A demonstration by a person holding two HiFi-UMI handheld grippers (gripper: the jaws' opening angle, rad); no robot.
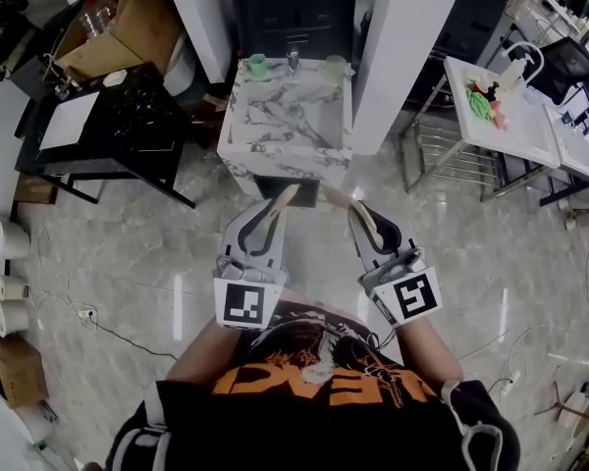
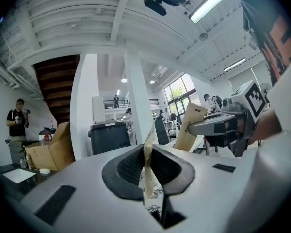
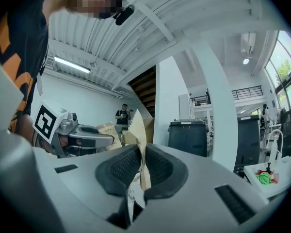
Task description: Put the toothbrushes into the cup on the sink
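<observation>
Each gripper holds a toothbrush in a brown paper wrapper, both pointing level toward the marble sink (image 1: 275,150). My left gripper (image 1: 277,211) (image 2: 146,154) is shut on one wrapped toothbrush (image 1: 288,195) (image 2: 149,142). Beside it, my right gripper (image 1: 358,214) (image 3: 141,159) is shut on the other wrapped toothbrush (image 1: 335,200) (image 3: 137,127). The two wrapper tips lean toward each other just short of the sink's front edge. At the sink's far rim a green cup (image 1: 257,65) stands left of the tap (image 1: 294,60), and a pale green cup (image 1: 336,67) stands right of it.
A black table (image 1: 108,116) stands left of the sink, with cardboard boxes (image 1: 118,27) behind it. A white pillar (image 1: 402,47) rises just right of the sink, and beyond it is a white table (image 1: 510,116) with green items. Cables lie on the shiny floor (image 1: 128,253).
</observation>
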